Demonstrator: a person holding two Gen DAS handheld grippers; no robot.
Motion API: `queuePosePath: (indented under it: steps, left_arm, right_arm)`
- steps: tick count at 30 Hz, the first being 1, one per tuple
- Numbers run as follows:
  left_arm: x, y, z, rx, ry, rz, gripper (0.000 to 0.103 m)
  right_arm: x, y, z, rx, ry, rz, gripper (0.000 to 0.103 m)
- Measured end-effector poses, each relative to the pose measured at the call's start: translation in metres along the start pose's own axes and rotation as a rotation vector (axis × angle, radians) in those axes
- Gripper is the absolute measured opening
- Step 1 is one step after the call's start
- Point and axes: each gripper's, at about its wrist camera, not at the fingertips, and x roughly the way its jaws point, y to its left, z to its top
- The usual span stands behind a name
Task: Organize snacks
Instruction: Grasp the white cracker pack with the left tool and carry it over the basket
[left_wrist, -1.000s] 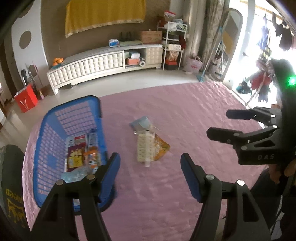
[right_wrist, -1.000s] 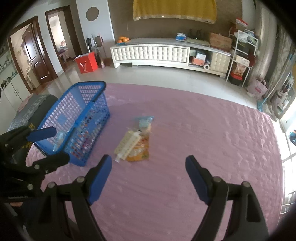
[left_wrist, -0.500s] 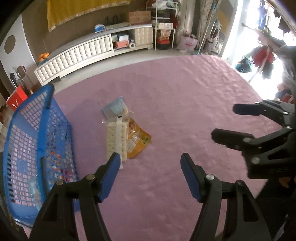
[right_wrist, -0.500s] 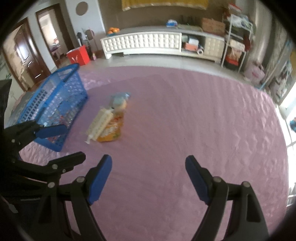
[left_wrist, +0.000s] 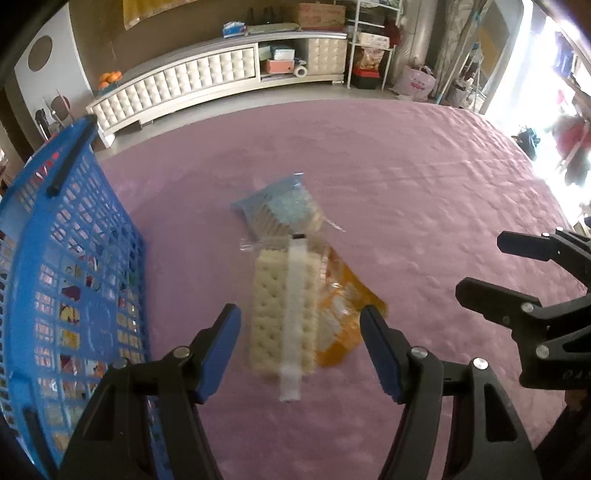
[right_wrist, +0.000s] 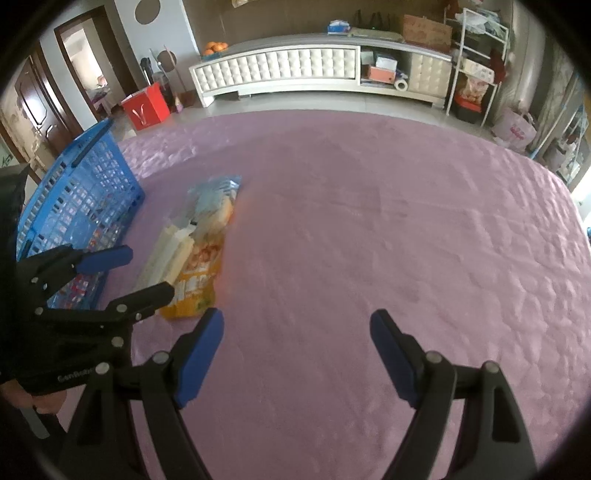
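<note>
Three snack packs lie together on the purple cloth: a clear pack of white crackers (left_wrist: 282, 317), an orange bag (left_wrist: 343, 325) under its right side, and a blue pack (left_wrist: 282, 212) just beyond. They also show in the right wrist view, crackers (right_wrist: 166, 254), orange bag (right_wrist: 195, 280), blue pack (right_wrist: 214, 195). My left gripper (left_wrist: 299, 343) is open, low over the near end of the crackers, its fingers on either side. My right gripper (right_wrist: 295, 350) is open and empty over bare cloth to the right. A blue basket (left_wrist: 74, 280) holding several snacks stands at the left.
The purple quilted cloth (right_wrist: 369, 221) covers the whole work surface. Beyond its far edge is floor, a white cabinet (right_wrist: 295, 70), a red bag (right_wrist: 146, 107) and a shelf rack (right_wrist: 476, 66). My right gripper also shows at the right of the left wrist view (left_wrist: 517, 273).
My left gripper has moved forward and down from beside the basket to the snack pile, which now lies between its fingers. My right gripper has lowered and edged forward. Both stay open.
</note>
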Motion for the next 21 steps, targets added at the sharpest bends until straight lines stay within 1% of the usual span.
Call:
queuePosePath:
  steps: [1,4,6,7,9,12,14,16,18,21]
  left_arm:
    - [0.005,0.001,0.001,0.0,0.006,0.001,0.064]
    - [0.014,0.007,0.0,0.009,0.032,0.0,0.058]
    - [0.018,0.007,0.0,0.019,0.046,0.007,0.05]
    - [0.018,0.005,-0.001,0.032,0.045,0.011,0.049]
    - [0.019,0.003,-0.003,0.044,0.046,-0.002,0.043]
    - [0.017,0.001,-0.004,0.042,0.04,0.007,0.04]
    - [0.008,-0.002,-0.008,0.027,0.025,-0.001,0.04]
    - [-0.005,-0.005,-0.011,0.041,-0.019,0.013,0.04]
    - [-0.022,-0.008,-0.014,0.056,-0.059,0.02,0.04]
    - [-0.044,-0.009,-0.018,0.048,-0.108,0.032,0.04]
  right_arm:
    - [0.002,0.0,0.002,0.003,0.001,0.005,0.085]
    - [0.007,-0.001,0.004,0.008,0.004,0.019,0.085]
    - [0.009,-0.001,0.004,0.009,0.007,0.024,0.085]
    - [0.01,0.0,0.004,0.011,0.008,0.026,0.085]
    - [0.009,0.001,0.003,0.01,0.012,0.031,0.085]
    - [0.008,0.005,0.005,0.005,0.015,0.026,0.085]
    - [0.004,0.004,0.005,0.008,0.015,0.023,0.085]
    - [-0.002,0.002,0.006,0.023,0.005,0.011,0.085]
    - [-0.011,-0.002,0.006,0.035,-0.001,0.022,0.085]
    - [-0.02,0.005,0.008,0.011,-0.015,0.025,0.085]
